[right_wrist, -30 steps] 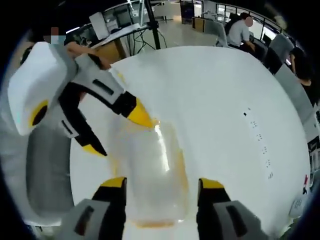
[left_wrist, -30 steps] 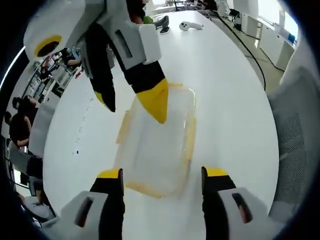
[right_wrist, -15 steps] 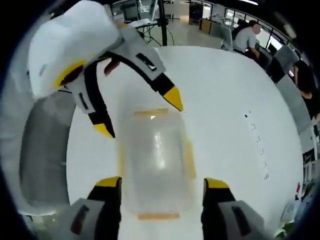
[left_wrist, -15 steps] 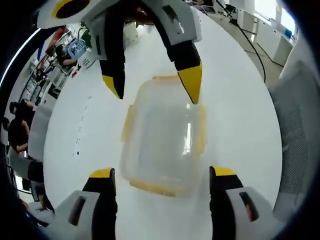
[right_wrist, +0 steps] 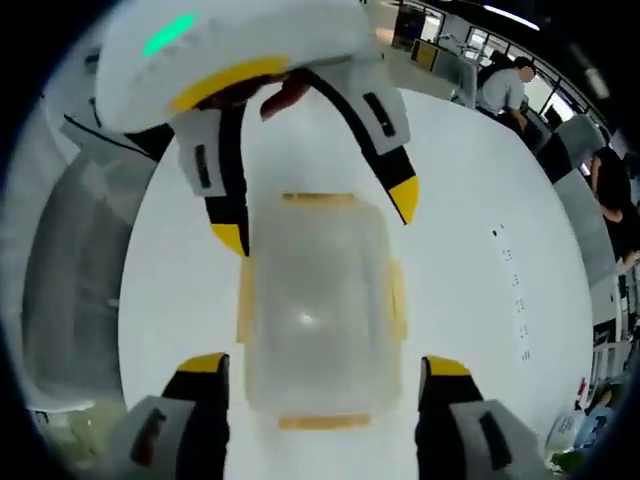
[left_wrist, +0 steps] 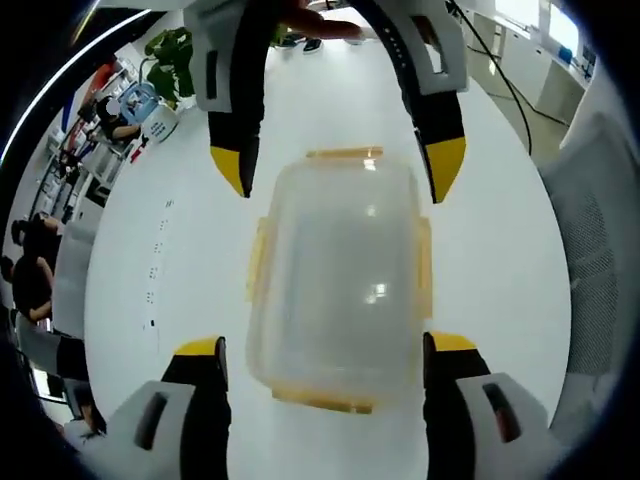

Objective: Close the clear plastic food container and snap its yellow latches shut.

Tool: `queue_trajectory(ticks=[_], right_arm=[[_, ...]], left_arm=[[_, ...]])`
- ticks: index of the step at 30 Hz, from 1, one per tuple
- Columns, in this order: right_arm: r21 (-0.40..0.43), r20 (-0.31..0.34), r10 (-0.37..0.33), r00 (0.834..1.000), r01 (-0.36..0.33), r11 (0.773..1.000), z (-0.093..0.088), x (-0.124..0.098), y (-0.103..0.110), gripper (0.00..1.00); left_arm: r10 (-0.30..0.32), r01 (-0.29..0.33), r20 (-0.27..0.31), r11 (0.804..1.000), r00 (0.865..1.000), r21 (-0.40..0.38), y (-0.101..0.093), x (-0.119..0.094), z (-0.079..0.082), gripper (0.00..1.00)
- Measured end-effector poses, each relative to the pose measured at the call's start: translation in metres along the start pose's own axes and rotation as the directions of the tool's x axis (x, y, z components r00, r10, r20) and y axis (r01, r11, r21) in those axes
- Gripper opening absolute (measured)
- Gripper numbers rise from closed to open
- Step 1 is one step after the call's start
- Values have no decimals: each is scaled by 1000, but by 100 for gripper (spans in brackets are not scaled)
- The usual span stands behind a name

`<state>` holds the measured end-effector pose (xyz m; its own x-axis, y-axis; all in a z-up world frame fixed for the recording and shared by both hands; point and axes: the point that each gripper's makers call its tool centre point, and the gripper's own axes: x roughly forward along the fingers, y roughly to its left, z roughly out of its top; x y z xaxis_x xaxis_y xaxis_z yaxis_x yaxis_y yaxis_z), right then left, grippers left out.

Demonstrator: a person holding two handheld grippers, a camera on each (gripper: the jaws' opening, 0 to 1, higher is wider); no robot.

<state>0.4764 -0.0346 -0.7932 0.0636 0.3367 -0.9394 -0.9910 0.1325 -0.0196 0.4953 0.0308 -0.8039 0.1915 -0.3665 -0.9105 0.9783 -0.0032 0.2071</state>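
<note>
- Left gripper view: a white table (left_wrist: 500,300) is seen, and a clear box (left_wrist: 340,270) with its lid on is laid flat on it, in the middle.
- Yellow latches (left_wrist: 257,258) are seen along the box's four sides.
- The left gripper (left_wrist: 327,352) is held low over the near end of the box, with its two yellow-tipped fingers (left_wrist: 205,350) spread wide apart, one at each near corner. Nothing is gripped.
- The right gripper (left_wrist: 340,170) is seen at the far end of the box, pointing back, with its fingers also wide apart.
- People at desks are seen far off at the left edge.
- Right gripper view: the same box (right_wrist: 320,300) is seen between the right gripper (right_wrist: 322,365) below and the left gripper (right_wrist: 315,215) above.
- Both grippers are held open, with a tip just beside each corner of the box.
- A grey chair (right_wrist: 70,290) is seen left of the table (right_wrist: 480,300).
</note>
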Motion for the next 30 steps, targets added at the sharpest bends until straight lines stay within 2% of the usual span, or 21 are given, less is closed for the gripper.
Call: queue_trajectory(ticks=[9, 15, 18, 30], right_arm=[[-12, -6, -24, 1000, 24, 1000, -8, 11, -2, 80], [-13, -4, -24, 1000, 24, 1000, -7, 15, -1, 77], [-30, -19, -28, 999, 28, 999, -10, 16, -2, 72], [-25, -15, -21, 1000, 20, 999, -7, 16, 0, 71]], left_arm=[[-8, 9, -36, 999, 999, 31, -3, 11, -6, 79], [-13, 16, -56, 998, 998, 57, -5, 19, -7, 79], [-12, 15, -60, 998, 998, 55, -4, 19, -8, 79], [-8, 12, -59, 998, 998, 59, -6, 17, -10, 79]])
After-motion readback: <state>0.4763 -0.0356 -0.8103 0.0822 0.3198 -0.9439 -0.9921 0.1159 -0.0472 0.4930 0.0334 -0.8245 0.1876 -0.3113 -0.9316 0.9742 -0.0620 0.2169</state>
